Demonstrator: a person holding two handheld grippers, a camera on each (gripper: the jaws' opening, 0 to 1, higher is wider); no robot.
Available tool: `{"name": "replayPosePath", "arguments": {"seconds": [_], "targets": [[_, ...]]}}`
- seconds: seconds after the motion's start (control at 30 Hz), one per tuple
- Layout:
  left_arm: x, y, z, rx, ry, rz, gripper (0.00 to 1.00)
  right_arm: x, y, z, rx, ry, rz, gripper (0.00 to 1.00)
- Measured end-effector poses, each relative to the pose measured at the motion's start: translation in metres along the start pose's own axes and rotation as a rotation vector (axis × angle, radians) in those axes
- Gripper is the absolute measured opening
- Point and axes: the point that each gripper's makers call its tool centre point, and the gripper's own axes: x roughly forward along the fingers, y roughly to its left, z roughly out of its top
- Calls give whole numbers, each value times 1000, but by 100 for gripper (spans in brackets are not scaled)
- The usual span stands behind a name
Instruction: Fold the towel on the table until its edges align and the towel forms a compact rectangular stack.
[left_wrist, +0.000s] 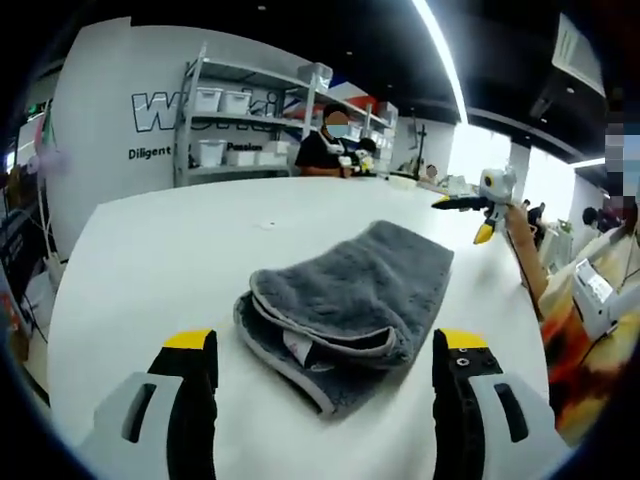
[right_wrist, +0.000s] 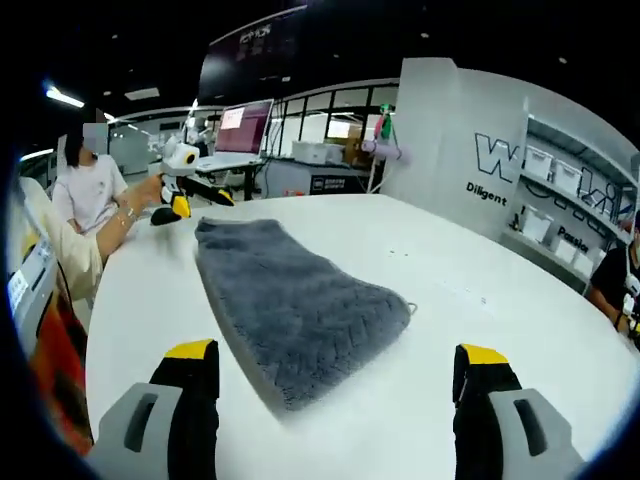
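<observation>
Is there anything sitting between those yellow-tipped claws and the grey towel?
Nothing visible. In both views, bare white table lies between the open jaws and the folded grey towel. The other gripper hovers beyond the towel's far end.

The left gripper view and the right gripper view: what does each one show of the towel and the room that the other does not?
The left gripper view alone shows the towel's layered folded end with a white label, and metal shelving with bins. The right gripper view alone shows the towel's smooth top and a lit monitor. Both show the white table, the grey towel, and the other open hand-held gripper beyond the towel.
</observation>
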Motion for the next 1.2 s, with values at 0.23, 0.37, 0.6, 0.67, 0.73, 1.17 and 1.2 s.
{"name": "replayPosePath", "arguments": {"seconds": [0.23, 0.37, 0.6, 0.67, 0.73, 1.17, 1.2], "targets": [[10, -17, 8, -44, -41, -27, 78, -1, 8, 1, -11, -1, 1, 99], [20, -16, 7, -90, -42, 9, 77, -2, 7, 3, 6, -14, -12, 99], [27, -10, 3, -137, -33, 13, 70, -3, -4, -6, 9, 21, -67, 99], [28, -11, 3, -150, -36, -1, 66, -5, -8, -7, 15, 24, -85, 99], [30, -13, 4, -163, -41, -13, 62, -5, -10, -7, 19, 23, -92, 99], [35, 3, -6, -327, -41, 25, 44, -5, -11, -10, 17, 37, -107, 96], [35, 4, -7, -331, -39, 28, 43, -5, -12, -10, 17, 39, -108, 96]]}}
